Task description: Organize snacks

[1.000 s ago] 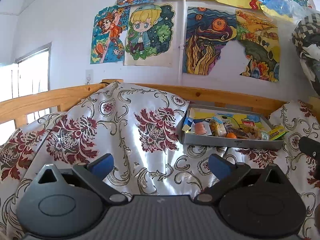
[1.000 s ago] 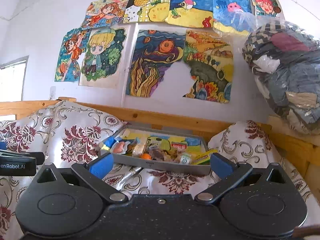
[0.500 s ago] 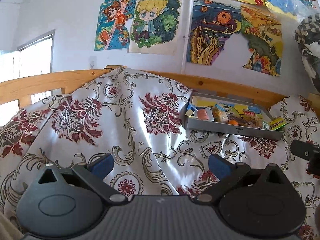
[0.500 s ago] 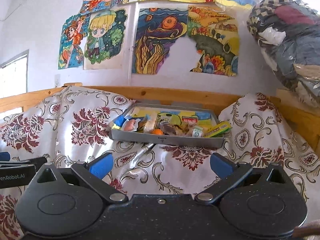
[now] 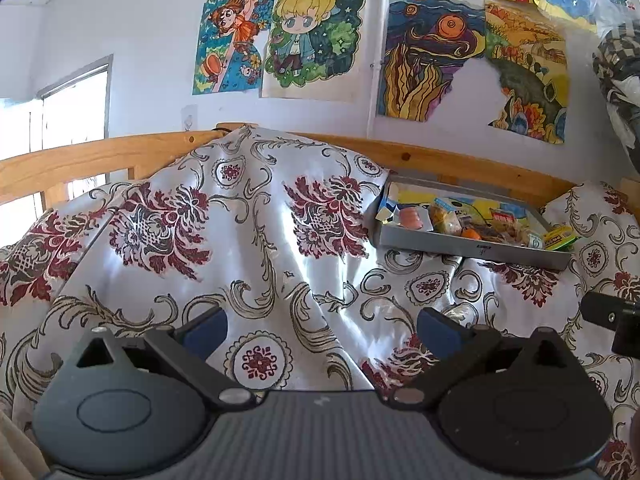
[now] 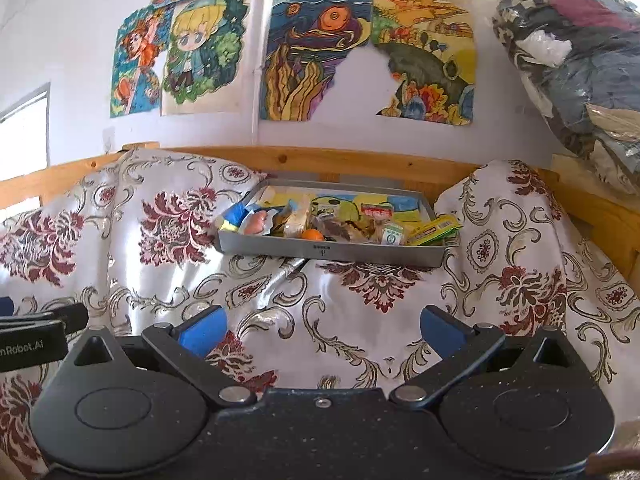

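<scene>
We are holding both tongs, left (image 5: pixel 322 326) and right (image 6: pixel 322 326), wide and empty before the snack tray (image 6: pixel 332 249) on the patterned cloth (image 6: pixel 168 272)

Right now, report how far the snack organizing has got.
Barely started. Done: nothing visibly sorted; the snacks still lie jumbled in the grey tray on the floral cloth, with a yellow-green packet overhanging its right end. In hand: nothing; the left tongs and right tongs are open and empty, short of the tray. Left: all the sorting.
</scene>
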